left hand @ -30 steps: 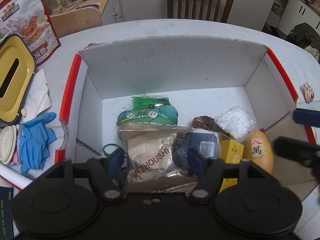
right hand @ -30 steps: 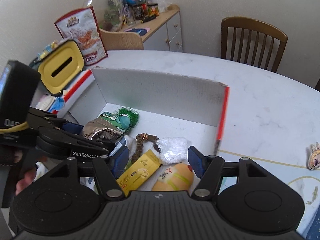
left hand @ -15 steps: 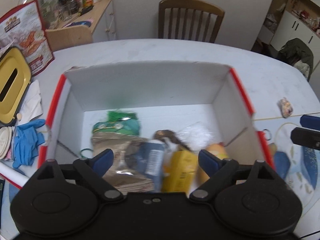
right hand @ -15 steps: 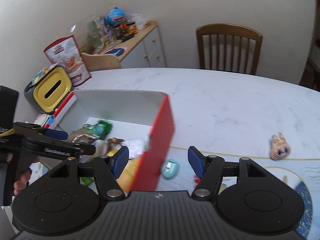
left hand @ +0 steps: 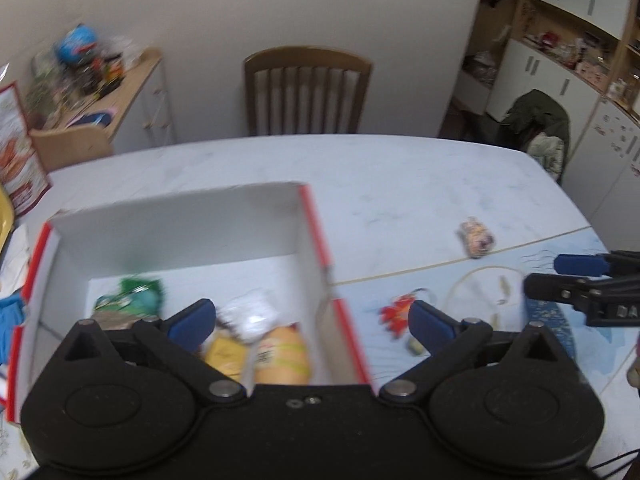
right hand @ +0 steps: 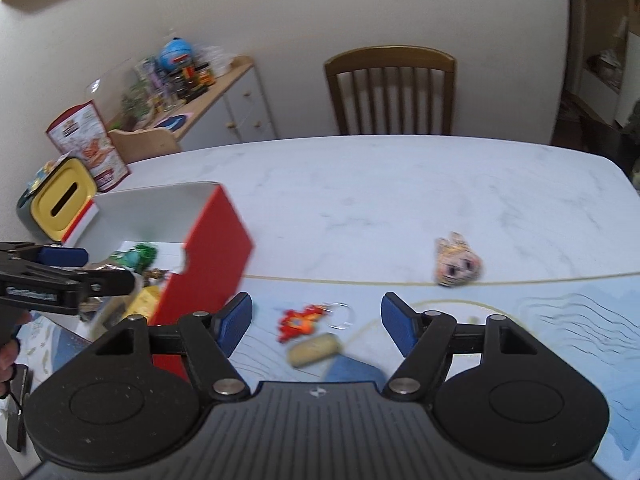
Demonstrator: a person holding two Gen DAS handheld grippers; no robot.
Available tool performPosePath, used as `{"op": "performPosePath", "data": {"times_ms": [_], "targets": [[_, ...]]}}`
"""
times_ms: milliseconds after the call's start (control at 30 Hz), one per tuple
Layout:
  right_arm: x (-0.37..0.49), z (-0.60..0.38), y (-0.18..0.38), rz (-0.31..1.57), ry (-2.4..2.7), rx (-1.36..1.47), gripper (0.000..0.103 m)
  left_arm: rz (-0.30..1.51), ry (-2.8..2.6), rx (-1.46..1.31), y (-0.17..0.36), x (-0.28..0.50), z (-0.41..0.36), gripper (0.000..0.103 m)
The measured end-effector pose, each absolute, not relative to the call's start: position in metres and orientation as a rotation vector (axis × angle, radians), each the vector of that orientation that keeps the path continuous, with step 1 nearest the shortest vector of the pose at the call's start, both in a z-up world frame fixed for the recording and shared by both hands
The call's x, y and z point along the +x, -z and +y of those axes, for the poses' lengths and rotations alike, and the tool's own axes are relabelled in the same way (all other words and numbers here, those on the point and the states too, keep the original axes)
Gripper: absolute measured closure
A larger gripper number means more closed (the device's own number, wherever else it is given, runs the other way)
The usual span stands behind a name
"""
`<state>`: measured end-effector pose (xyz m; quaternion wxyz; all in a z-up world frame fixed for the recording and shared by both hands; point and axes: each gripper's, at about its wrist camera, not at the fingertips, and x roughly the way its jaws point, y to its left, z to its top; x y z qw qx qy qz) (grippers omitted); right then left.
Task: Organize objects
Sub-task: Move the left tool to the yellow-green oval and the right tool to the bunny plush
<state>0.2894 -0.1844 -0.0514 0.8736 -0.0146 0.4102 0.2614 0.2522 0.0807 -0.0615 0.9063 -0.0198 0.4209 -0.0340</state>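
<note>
The red and white cardboard box (left hand: pixel 192 220) (right hand: pixel 208 248) holds a green toy (left hand: pixel 140 296), a white crinkled bag (left hand: pixel 252 316), a yellow carton (left hand: pixel 226 354) and an orange pack (left hand: pixel 284 356). My left gripper (left hand: pixel 311 322) (right hand: pixel 102 268) hangs above the box's right wall, jaws opening wide and gripping nothing. My right gripper (right hand: pixel 317 325) (left hand: pixel 546 276) is over the blue mat, jaws opening and empty. Below it lie a red charm (right hand: pixel 300 322) (left hand: pixel 396 314) and a beige oblong piece (right hand: pixel 316 350). A pink bunny-face charm (right hand: pixel 456 266) (left hand: pixel 476 238) lies farther right.
A wooden chair (right hand: pixel 390 92) stands behind the white table (right hand: pixel 380 184). A cluttered sideboard (right hand: pixel 192 92), a snack bag (right hand: pixel 88 144) and a yellow-lidded tissue box (right hand: pixel 64 196) are at the left. Blue gloves (left hand: pixel 8 320) lie left of the box.
My left gripper let go of the foil pouch in the box, rose, shifted right and spread wide. My right gripper swung from the box to the mat and widened.
</note>
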Motion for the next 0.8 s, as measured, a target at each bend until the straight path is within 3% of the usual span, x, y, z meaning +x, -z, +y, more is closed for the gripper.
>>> {"op": "performPosePath", "data": {"times_ms": [433,533,800], "targets": [[0.313,-0.252,0.065,0.872,-0.485,0.007,0.026,0.826,0.208,0.009,0.076,0.245,-0.02,0.0],[0.316,-0.259,0.067,0.865,-0.486,0.005,0.02,0.824,0.204,0.02,0.083,0.246,-0.032,0.0],[0.338,-0.268,0.074,0.867,-0.475,-0.022,0.017,0.845,0.104,-0.038,0.114,0.25,-0.04,0.0]]}}
